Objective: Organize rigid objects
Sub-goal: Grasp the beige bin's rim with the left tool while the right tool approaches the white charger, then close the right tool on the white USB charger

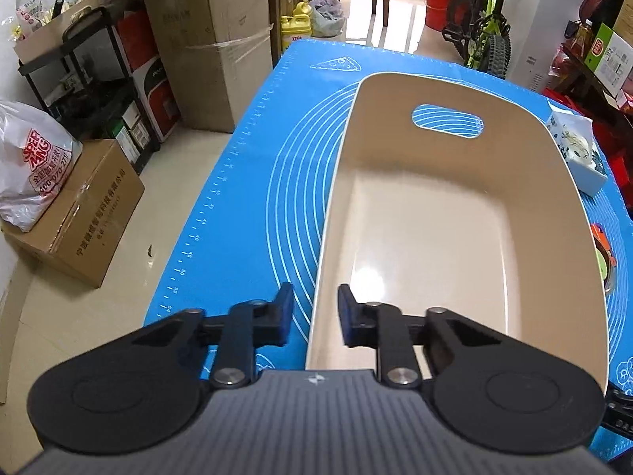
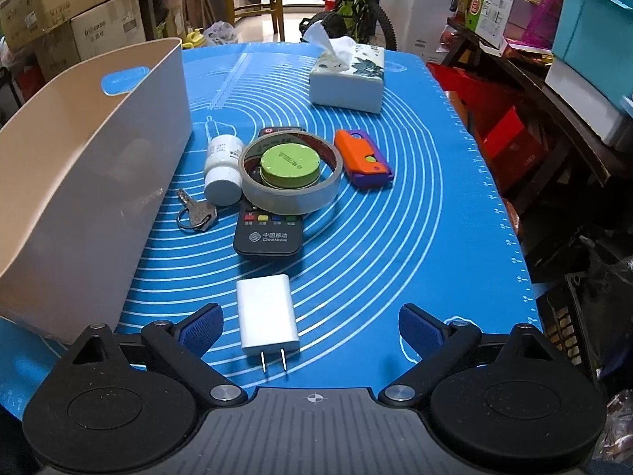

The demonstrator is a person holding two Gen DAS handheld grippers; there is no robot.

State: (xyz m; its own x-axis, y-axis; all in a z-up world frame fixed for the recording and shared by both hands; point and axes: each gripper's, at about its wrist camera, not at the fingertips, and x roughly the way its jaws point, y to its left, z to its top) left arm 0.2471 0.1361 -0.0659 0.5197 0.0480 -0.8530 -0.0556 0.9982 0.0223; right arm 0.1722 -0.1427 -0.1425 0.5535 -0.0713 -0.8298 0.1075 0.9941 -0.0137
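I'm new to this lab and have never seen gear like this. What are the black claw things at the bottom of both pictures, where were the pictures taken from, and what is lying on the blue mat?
Each picture comes from a camera mounted on a hand-held two-finger gripper; a person carries one in each hand. The black parts are the grippers' own fingers.

In the left-hand view, the left gripper straddles the near wall of an empty beige bin, one finger inside, one outside. A gap still shows, so it is not clearly clamped.

In the right-hand view, the right gripper is wide open around a white charger, not touching it. Beyond lie a remote with a tape roll on it ringing a green tin, a white bottle, keys, an orange-purple gadget and a tissue box.
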